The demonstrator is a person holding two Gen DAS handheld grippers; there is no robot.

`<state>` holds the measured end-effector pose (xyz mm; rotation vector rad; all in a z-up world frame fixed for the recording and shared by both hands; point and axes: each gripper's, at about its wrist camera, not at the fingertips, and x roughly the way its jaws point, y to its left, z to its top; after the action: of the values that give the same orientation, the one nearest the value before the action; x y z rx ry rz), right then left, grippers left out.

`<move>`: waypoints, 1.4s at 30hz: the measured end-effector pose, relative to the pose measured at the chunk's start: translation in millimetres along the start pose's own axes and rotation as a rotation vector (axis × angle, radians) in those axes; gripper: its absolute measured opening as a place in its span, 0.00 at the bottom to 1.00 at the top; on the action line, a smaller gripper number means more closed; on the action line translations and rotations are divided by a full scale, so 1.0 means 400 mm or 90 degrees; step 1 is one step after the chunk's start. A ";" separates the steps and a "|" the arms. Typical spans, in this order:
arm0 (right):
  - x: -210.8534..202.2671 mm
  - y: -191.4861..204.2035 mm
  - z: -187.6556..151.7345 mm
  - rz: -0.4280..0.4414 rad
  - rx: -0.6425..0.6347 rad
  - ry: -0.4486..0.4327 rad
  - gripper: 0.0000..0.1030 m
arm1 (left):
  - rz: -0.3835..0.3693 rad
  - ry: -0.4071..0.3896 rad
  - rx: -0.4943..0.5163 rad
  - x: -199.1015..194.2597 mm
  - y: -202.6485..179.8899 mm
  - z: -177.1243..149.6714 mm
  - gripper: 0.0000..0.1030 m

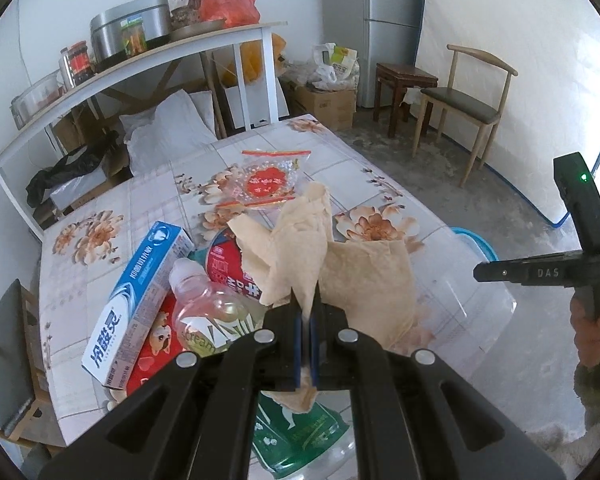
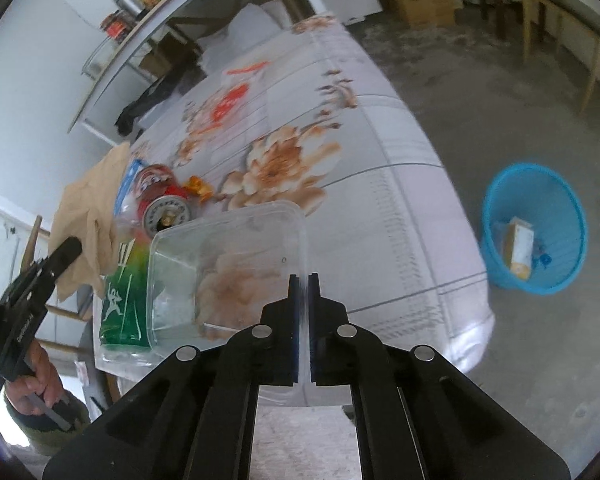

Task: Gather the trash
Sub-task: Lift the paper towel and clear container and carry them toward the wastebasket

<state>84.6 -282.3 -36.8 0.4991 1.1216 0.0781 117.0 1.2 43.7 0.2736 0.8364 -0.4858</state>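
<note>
The left gripper [image 1: 305, 300] pinches a limp brown paper [image 1: 300, 256] above the table [image 1: 260, 152]; it could slip free. The right gripper [image 2: 303, 280] clamps the clear container [image 2: 236, 264] rim, risking tipping. The blue basket [image 2: 496, 204] stands well apart on the floor.

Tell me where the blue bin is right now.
The blue bin stands on the floor in the right wrist view, right of the table's near corner, apart from it, with a carton inside.
</note>
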 end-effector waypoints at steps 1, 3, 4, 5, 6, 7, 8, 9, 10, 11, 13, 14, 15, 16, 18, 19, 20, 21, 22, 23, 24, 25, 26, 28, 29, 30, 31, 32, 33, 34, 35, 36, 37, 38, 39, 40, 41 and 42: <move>0.002 -0.003 0.001 -0.001 0.004 0.000 0.08 | -0.001 0.001 -0.001 0.002 -0.001 -0.001 0.02; 0.007 -0.007 0.003 0.000 0.007 0.007 0.15 | -0.002 0.003 -0.001 0.006 -0.005 -0.003 0.02; 0.010 -0.007 0.004 -0.001 0.006 0.008 0.18 | -0.001 0.004 -0.001 0.007 -0.006 -0.004 0.02; 0.012 -0.007 0.004 -0.002 0.005 0.010 0.18 | 0.000 0.005 -0.001 0.008 -0.007 -0.004 0.02; 0.016 -0.007 0.003 -0.002 0.005 0.013 0.18 | 0.000 0.006 -0.001 0.009 -0.008 -0.004 0.02; 0.023 -0.008 0.004 -0.002 0.007 0.017 0.18 | 0.000 0.007 -0.003 0.010 -0.009 -0.005 0.02; 0.030 -0.007 0.003 -0.002 0.006 0.023 0.17 | -0.001 0.007 -0.004 0.011 -0.010 -0.005 0.02; 0.033 -0.008 0.003 -0.001 0.007 0.026 0.16 | -0.001 0.007 -0.005 0.012 -0.010 -0.006 0.02; 0.040 -0.011 0.003 0.001 0.010 0.031 0.11 | -0.002 0.006 -0.006 0.012 -0.011 -0.006 0.02; 0.044 -0.012 0.003 0.002 0.011 0.035 0.08 | -0.002 0.005 -0.006 0.011 -0.010 -0.007 0.02; 0.048 -0.015 0.004 0.006 0.017 0.039 0.06 | -0.003 0.004 -0.007 0.012 -0.010 -0.008 0.02; 0.047 -0.017 0.004 0.011 0.021 0.039 0.05 | -0.003 0.004 -0.006 0.012 -0.010 -0.008 0.02; 0.045 -0.020 0.004 0.014 0.027 0.038 0.05 | -0.003 0.004 -0.007 0.012 -0.009 -0.008 0.02; 0.044 -0.021 0.004 0.016 0.029 0.037 0.04 | -0.003 0.004 -0.006 0.013 -0.009 -0.008 0.02; 0.035 -0.025 0.003 0.019 0.034 0.034 0.03 | -0.003 0.001 -0.008 0.012 -0.010 -0.008 0.02; 0.030 -0.027 0.004 0.022 0.036 0.031 0.03 | -0.004 -0.001 -0.010 0.011 -0.011 -0.008 0.02; 0.025 -0.028 0.004 0.025 0.038 0.028 0.03 | -0.004 -0.002 -0.011 0.009 -0.011 -0.007 0.02; 0.022 -0.029 0.005 0.024 0.038 0.026 0.03 | -0.004 -0.005 -0.012 0.008 -0.013 -0.006 0.02; 0.016 -0.029 0.006 0.020 0.036 0.021 0.03 | -0.005 -0.007 -0.012 0.004 -0.014 -0.005 0.02; 0.010 -0.030 0.008 0.019 0.037 0.018 0.03 | -0.005 -0.009 -0.013 0.001 -0.013 -0.004 0.02; 0.003 -0.033 0.009 0.019 0.039 0.014 0.03 | -0.006 -0.011 -0.012 -0.001 -0.016 -0.003 0.02; -0.002 -0.035 0.011 0.018 0.040 0.011 0.03 | -0.006 -0.014 -0.011 -0.004 -0.018 -0.001 0.02; -0.009 -0.039 0.013 0.016 0.042 0.006 0.03 | -0.006 -0.016 -0.012 -0.006 -0.017 0.000 0.02; -0.021 -0.044 0.017 0.014 0.045 -0.002 0.03 | -0.008 -0.020 -0.011 -0.009 -0.018 0.004 0.02; -0.028 -0.048 0.018 0.013 0.047 -0.007 0.03 | -0.008 -0.022 -0.011 -0.010 -0.018 0.005 0.02; -0.032 -0.051 0.019 0.012 0.049 -0.010 0.03 | -0.009 -0.023 -0.011 -0.012 -0.016 0.006 0.02; -0.038 -0.056 0.020 0.010 0.051 -0.013 0.03 | -0.010 -0.024 -0.011 -0.014 -0.017 0.007 0.02; -0.043 -0.062 0.020 0.008 0.054 -0.017 0.03 | -0.010 -0.024 -0.010 -0.015 -0.016 0.007 0.02; -0.048 -0.067 0.021 0.007 0.058 -0.021 0.03 | -0.010 -0.025 -0.007 -0.016 -0.018 0.009 0.02; -0.052 -0.073 0.021 0.006 0.060 -0.023 0.03 | -0.009 -0.026 -0.004 -0.016 -0.020 0.010 0.02; -0.053 -0.074 0.022 0.004 0.062 -0.026 0.03 | -0.009 -0.027 -0.003 -0.018 -0.020 0.010 0.02; -0.055 -0.077 0.022 0.003 0.064 -0.028 0.03 | -0.010 -0.028 -0.003 -0.019 -0.021 0.012 0.02; -0.059 -0.082 0.021 0.002 0.068 -0.031 0.03 | -0.009 -0.029 -0.002 -0.020 -0.021 0.012 0.02; -0.062 -0.084 0.021 0.001 0.070 -0.033 0.03 | -0.010 -0.030 -0.002 -0.021 -0.023 0.014 0.02; -0.065 -0.087 0.020 0.000 0.073 -0.035 0.03 | -0.009 -0.031 -0.001 -0.022 -0.023 0.014 0.02; -0.068 -0.090 0.019 0.000 0.075 -0.036 0.03 | -0.009 -0.031 -0.001 -0.023 -0.023 0.013 0.02; -0.069 -0.094 0.020 0.001 0.077 -0.037 0.03 | -0.009 -0.031 -0.001 -0.023 -0.023 0.013 0.02; -0.072 -0.097 0.021 0.001 0.079 -0.038 0.03 | -0.009 -0.032 0.000 -0.024 -0.024 0.014 0.02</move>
<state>71.9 -328.3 -26.1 0.6085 1.0714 -0.0055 110.2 -6.5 54.1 0.2547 0.7905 -0.5038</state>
